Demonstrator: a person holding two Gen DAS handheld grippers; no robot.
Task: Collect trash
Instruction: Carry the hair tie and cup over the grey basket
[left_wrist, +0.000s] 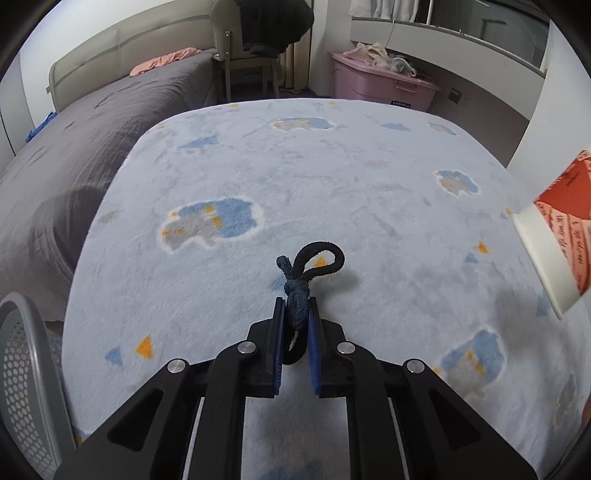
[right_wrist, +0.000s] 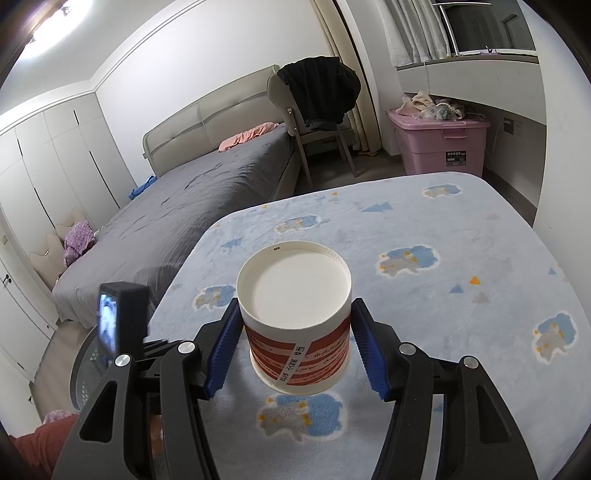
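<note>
Two grippers; one red-and-white paper cup; one dark knotted hair tie; one fleece blanket with cloud prints; one perforated grey bin; one grey bed; one chair draped in dark clothing; one pink storage box; possibly one purple cloth at the bed's foot, too small to confirm.

The fleecy blue blanket lies bare ahead; a grey mesh basket crowds the left edge (low corner), the red-and-white paper cup the right
</note>
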